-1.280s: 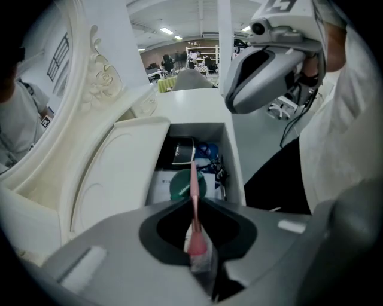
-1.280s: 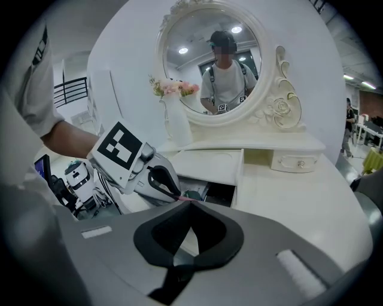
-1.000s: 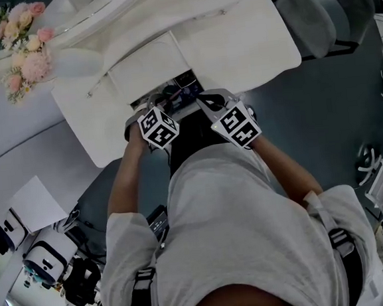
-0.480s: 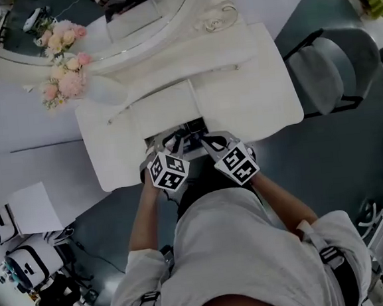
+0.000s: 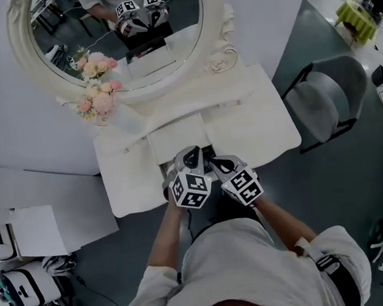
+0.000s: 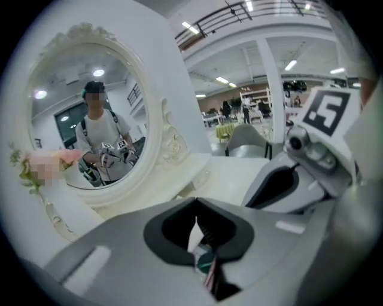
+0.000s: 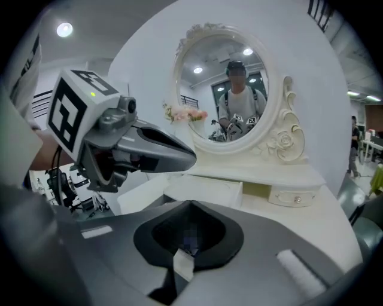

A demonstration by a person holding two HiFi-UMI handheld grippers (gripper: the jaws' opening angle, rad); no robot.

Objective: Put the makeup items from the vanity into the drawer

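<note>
The big white bench [image 5: 263, 129] looked bare on top, so I think the tidying was nearly done. A round mirror [image 5: 111, 36] stood at the back and showed the person holding both tools. A grey chair [image 5: 323, 101] stood well off to the right, out of the way. Pink flowers [image 5: 97, 97] sat at the back left, far from the work.

The left gripper [image 6: 194, 202] and the right gripper [image 7: 190, 204] were side by side, low at the bench's front middle. Each had its jaws pressed together, holding nothing. I think they were there because the drawer [image 5: 210, 159] was open at that spot. The makeup items [image 5: 206, 152] showed only as a small dark patch in it, just behind the grippers. Only the grippers stood in the drawer's way.
</note>
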